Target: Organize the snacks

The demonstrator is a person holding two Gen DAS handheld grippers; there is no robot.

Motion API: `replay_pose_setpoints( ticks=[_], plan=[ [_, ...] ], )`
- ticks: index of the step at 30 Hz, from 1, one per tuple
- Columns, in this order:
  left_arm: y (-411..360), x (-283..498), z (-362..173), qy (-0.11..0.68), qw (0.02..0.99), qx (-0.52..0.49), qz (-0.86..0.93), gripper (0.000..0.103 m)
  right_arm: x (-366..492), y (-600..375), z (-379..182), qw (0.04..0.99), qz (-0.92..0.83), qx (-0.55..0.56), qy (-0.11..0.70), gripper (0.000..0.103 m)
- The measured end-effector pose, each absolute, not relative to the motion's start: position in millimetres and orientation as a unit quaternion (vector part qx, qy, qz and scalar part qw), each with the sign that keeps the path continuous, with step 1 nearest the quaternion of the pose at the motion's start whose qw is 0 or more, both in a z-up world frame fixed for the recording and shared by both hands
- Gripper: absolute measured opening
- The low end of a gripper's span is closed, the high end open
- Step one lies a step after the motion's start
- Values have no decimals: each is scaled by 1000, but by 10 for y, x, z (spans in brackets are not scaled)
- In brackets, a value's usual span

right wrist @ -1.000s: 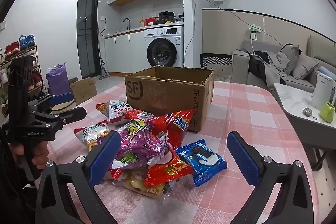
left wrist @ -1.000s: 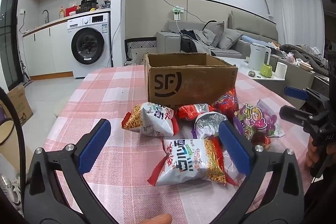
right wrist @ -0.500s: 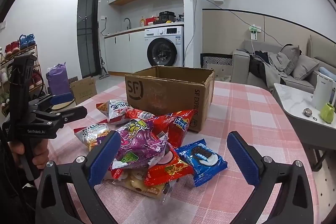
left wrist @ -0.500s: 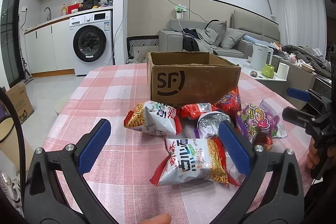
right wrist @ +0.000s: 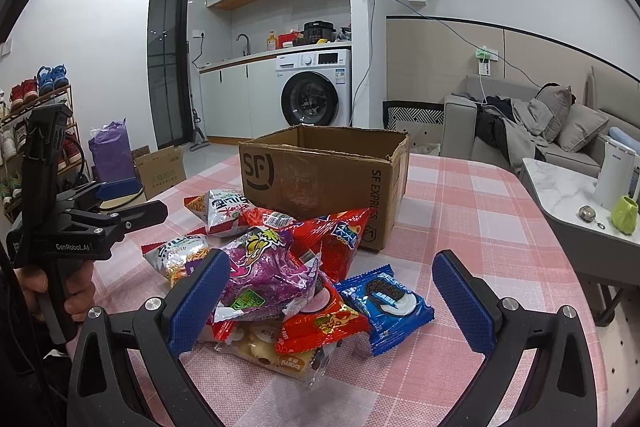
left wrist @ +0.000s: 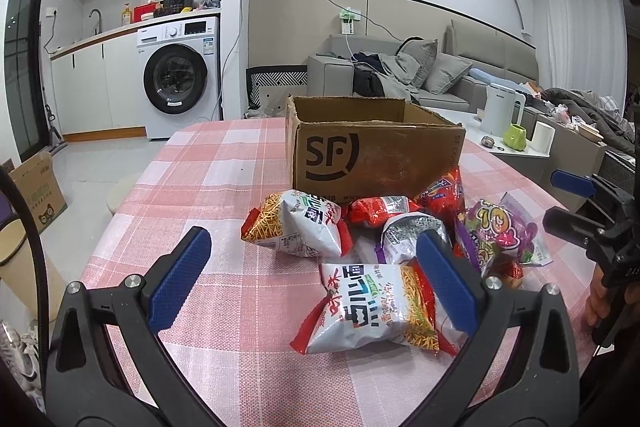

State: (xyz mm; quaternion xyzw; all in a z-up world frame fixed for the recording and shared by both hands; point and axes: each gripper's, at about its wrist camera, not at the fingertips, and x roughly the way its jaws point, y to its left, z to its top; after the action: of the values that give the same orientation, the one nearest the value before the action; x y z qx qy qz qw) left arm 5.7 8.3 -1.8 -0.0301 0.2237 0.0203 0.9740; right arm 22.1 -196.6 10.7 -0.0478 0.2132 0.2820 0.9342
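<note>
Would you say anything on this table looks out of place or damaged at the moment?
Nothing looks damaged or spilled. The snack packets simply lie heaped on one another on the checked tablecloth in front of the open cardboard box, none visibly inside it. Both grippers, left and right, are open.

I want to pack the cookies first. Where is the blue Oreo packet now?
In the right wrist view, the blue Oreo packet lies on the table's right side, beside the red snack bag.

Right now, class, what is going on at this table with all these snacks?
A person holds a gripper in each hand over a pile of snack packets on a checked tablecloth. The left gripper and the right gripper are both open and hold nothing. An open cardboard box stands behind the pile. No packet can be seen inside the box.
</note>
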Motion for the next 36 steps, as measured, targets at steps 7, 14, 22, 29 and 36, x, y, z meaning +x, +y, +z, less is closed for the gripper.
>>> replay_pose_setpoints(
  ticks=[7, 14, 22, 29, 36],
  plan=[
    [73, 55, -15, 221, 975, -25, 18, 102, 223, -1967, 107, 934, 282, -48, 214, 103],
    [42, 30, -10, 219, 975, -24, 19, 102, 219, -1963, 105, 934, 282, -48, 214, 103],
    [48, 39, -6, 222, 975, -24, 21, 102, 243, -1978, 113, 934, 281, -48, 214, 103],
    [33, 62, -20, 224, 974, -20, 24, 102, 243, -1976, 112, 934, 281, -49, 214, 103],
    [22, 72, -29, 225, 974, -15, 26, 102, 258, -1971, 74, 934, 279, -54, 217, 103]
  ],
)
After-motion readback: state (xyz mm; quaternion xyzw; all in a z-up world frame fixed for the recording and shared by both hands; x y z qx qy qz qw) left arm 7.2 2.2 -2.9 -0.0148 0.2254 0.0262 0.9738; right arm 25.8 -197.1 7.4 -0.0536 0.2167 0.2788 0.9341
